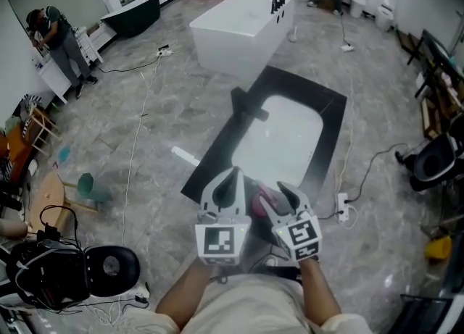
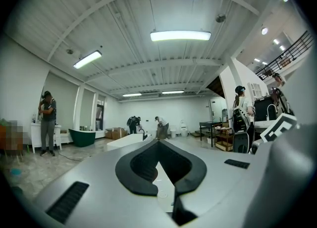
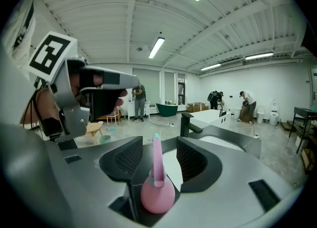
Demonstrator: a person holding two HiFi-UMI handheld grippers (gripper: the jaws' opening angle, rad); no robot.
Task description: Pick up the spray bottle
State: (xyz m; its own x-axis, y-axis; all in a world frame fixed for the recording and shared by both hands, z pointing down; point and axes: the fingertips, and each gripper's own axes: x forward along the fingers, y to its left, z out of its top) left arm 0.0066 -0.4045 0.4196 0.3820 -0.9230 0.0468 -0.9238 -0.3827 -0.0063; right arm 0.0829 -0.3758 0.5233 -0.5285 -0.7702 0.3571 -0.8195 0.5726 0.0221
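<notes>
The spray bottle (image 3: 157,187) is pink, with a round body and a tall thin nozzle. It stands upright between the jaws of my right gripper (image 3: 159,142), with a gap to the black pads (image 3: 129,158) on either side, so the gripper is open. In the head view the bottle (image 1: 262,196) shows as a pink patch at the near end of the black counter (image 1: 319,101), just left of my right gripper (image 1: 281,195). My left gripper (image 1: 230,174) hovers beside it, shut and holding nothing, its tips meeting (image 2: 158,142).
A white basin (image 1: 283,137) is set in the counter, with a black faucet (image 1: 250,104) at its left. A white bathtub (image 1: 239,32) stands beyond. A power strip (image 1: 343,208) and cables lie on the floor. People stand far off at the walls.
</notes>
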